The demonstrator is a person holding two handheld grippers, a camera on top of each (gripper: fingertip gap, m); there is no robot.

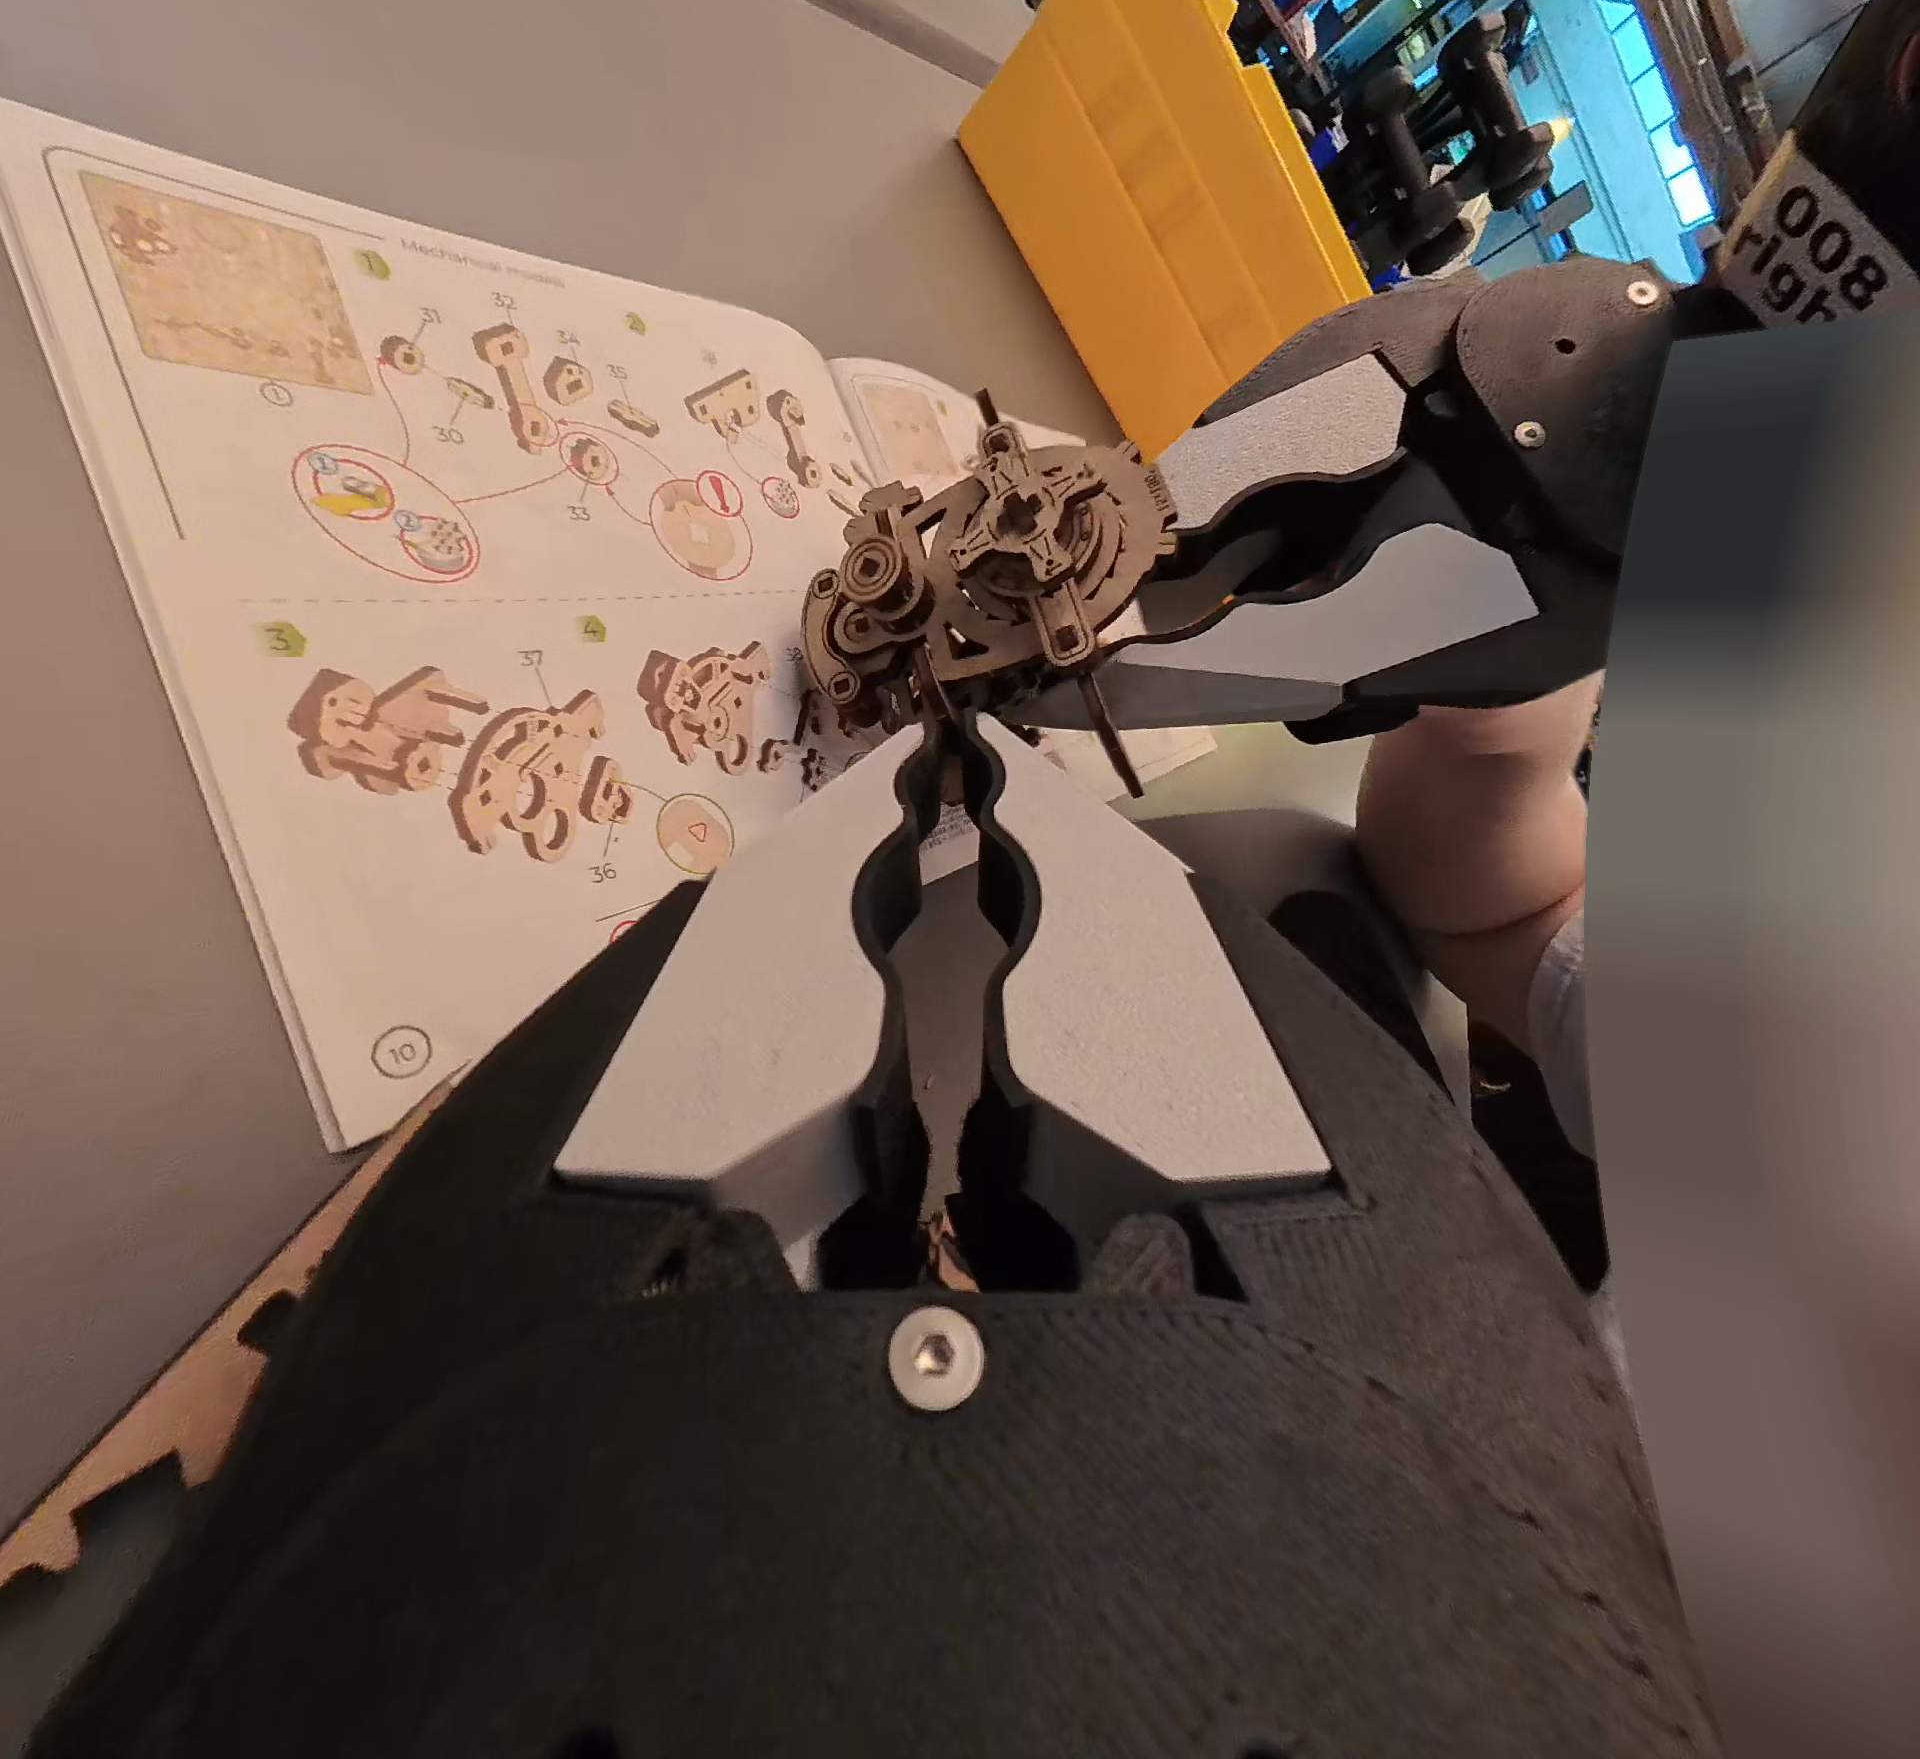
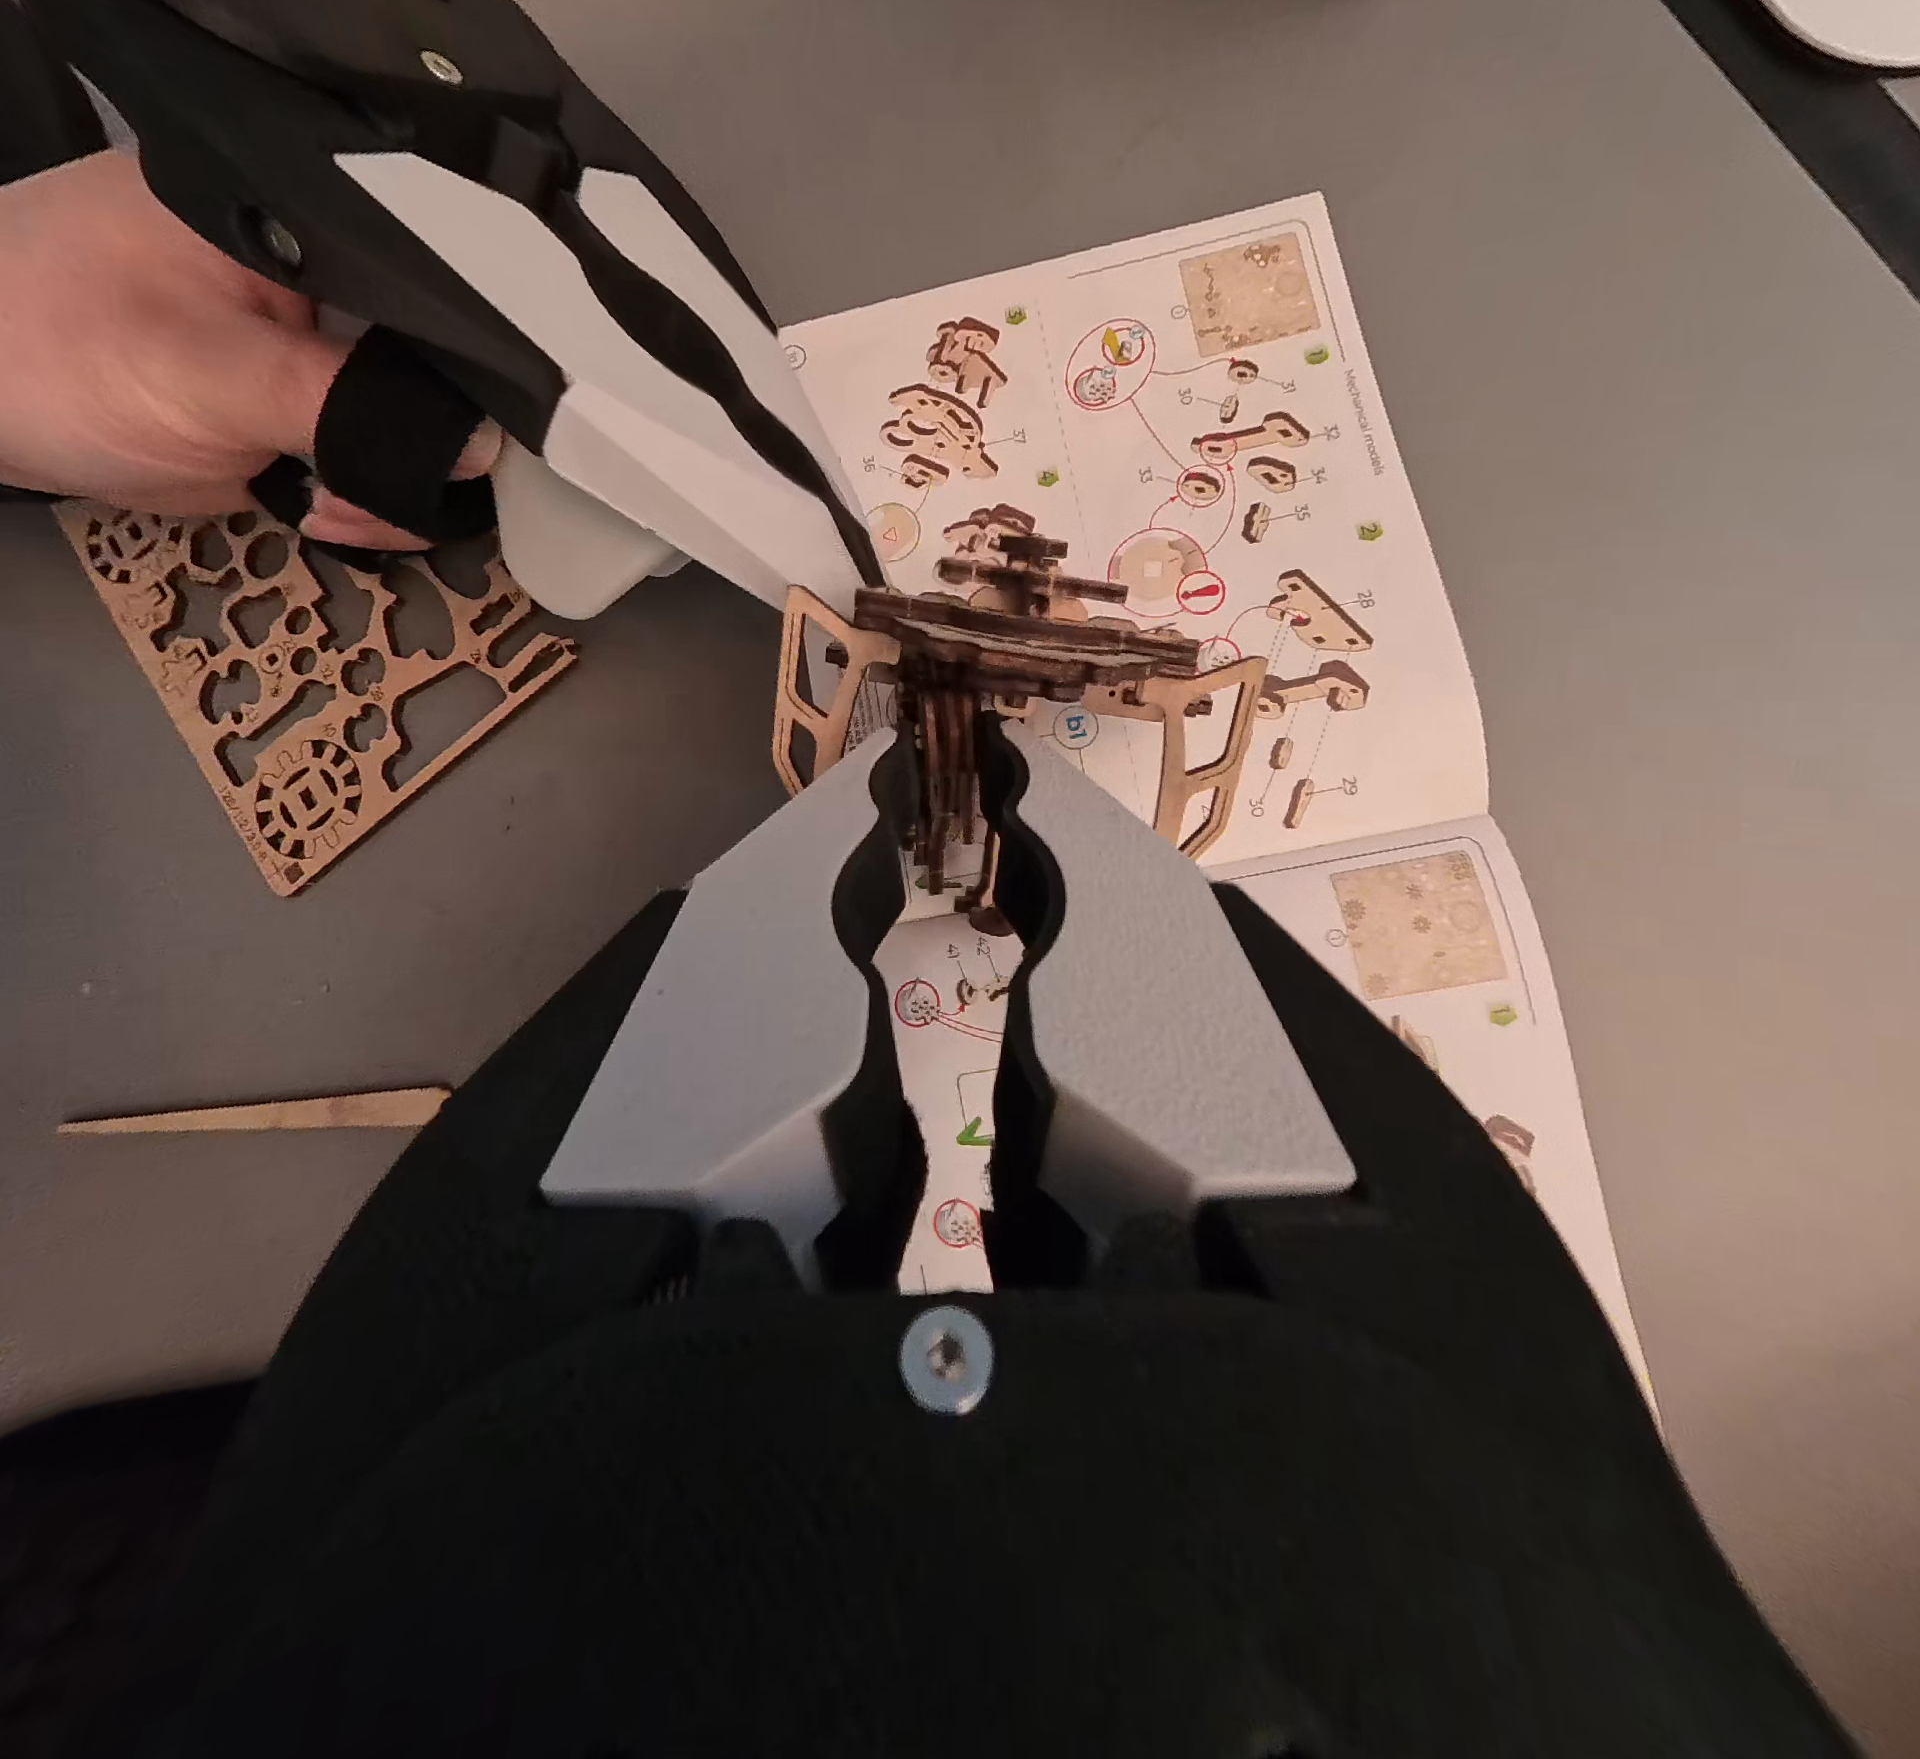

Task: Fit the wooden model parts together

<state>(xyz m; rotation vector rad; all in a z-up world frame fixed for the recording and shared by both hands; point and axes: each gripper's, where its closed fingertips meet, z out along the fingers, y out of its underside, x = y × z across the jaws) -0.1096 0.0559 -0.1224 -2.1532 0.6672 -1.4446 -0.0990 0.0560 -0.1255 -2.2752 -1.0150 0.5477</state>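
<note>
Both the left gripper (image 1: 943, 743) and the right gripper (image 2: 940, 764) pinch the wooden model (image 1: 987, 566) above the instruction booklet (image 1: 416, 566), likely to keep it steady for fitting parts.

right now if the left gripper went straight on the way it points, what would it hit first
The wooden model, at once: the left gripper is already shut on its lower edge. Beyond the model, depth is unclear, but the instruction booklet on the table lies behind.

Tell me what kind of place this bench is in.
Probably a workshop or lab bench, not a home. A grey table carries an open instruction booklet and a punched-out wooden parts sheet; behind it stand a yellow storage bin and cluttered shelving.
</note>
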